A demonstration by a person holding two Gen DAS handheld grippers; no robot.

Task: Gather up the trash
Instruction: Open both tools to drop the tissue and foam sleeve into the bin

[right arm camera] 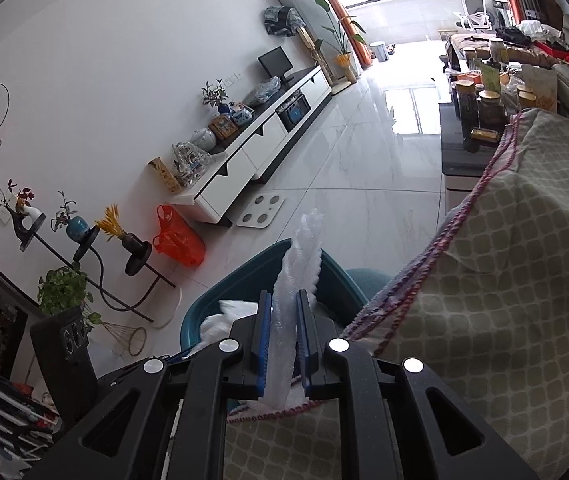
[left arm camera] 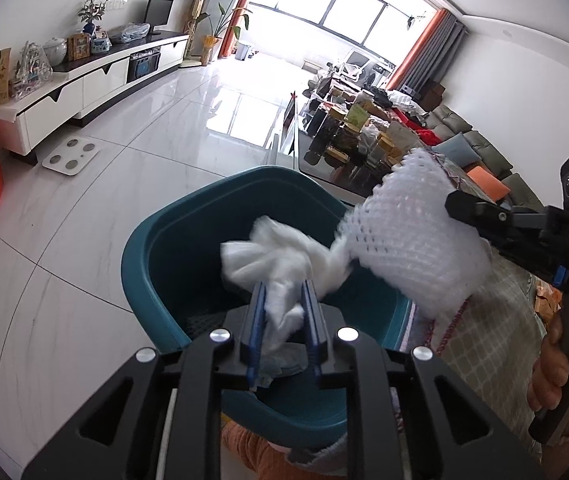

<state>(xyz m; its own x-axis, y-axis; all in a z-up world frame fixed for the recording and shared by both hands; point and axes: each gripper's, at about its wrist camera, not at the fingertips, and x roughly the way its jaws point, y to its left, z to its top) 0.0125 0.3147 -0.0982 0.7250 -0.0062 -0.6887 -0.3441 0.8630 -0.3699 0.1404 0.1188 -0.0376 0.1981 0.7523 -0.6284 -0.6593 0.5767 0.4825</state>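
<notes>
Drop step: your left gripper [left arm camera: 282, 312], jaws loosening around the crumpled tissue [left arm camera: 272, 256], hangs over the teal bin [left arm camera: 144, 256] at centre frame; your right gripper [right arm camera: 284, 344], clamped on the foam net [right arm camera: 300, 264], must follow and let go.

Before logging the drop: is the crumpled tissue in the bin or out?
Out: the tissue sits between the left gripper's fingers, above the teal bin.

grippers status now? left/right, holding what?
Left gripper: crumpled white tissue between its jaws, over the teal bin; grip looks loose.
Right gripper: shut on white foam net.
</notes>
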